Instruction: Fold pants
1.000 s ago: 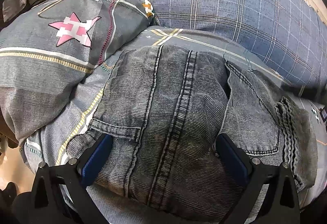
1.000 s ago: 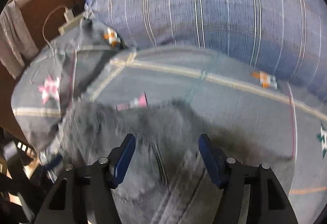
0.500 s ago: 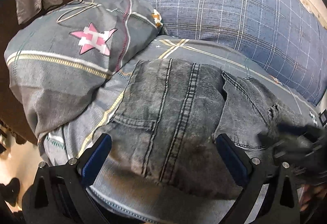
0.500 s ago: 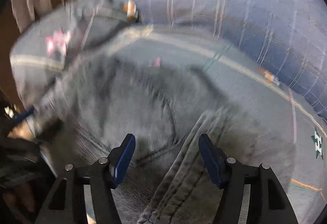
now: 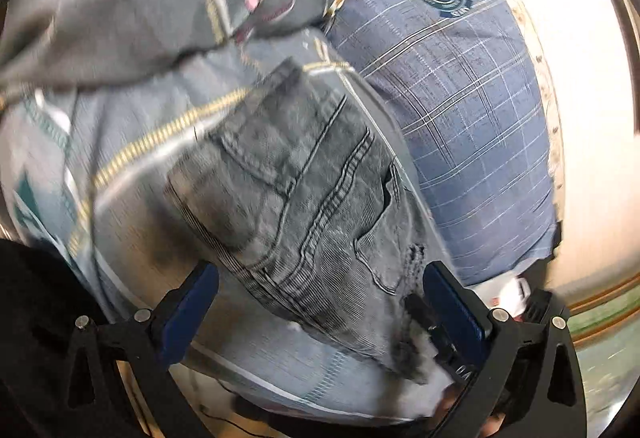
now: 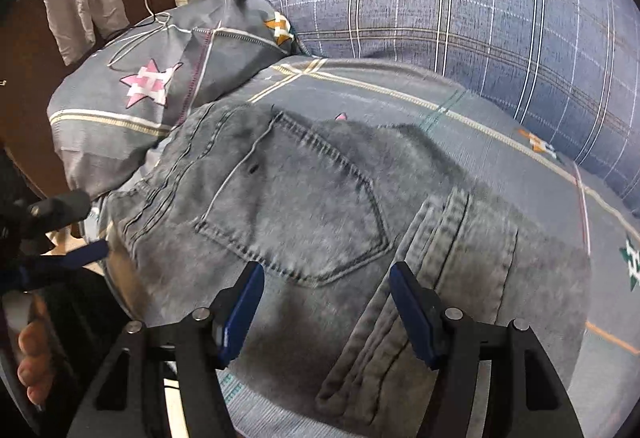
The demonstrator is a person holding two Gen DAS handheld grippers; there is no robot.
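Folded jeans on the bed, our tools empty

We see the grey jeans (image 6: 320, 206) lying folded on the bed (image 6: 500, 142) beside a star-print pillow (image 6: 132, 94); our left tool (image 5: 316, 302) and right tool (image 6: 326, 298) both hover spread wide, gripping nothing.

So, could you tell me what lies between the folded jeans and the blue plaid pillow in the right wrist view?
A strip of the grey bedsheet, crossed by a yellow stripe, separates the jeans from the plaid pillow; the right wrist view shows it clearly.
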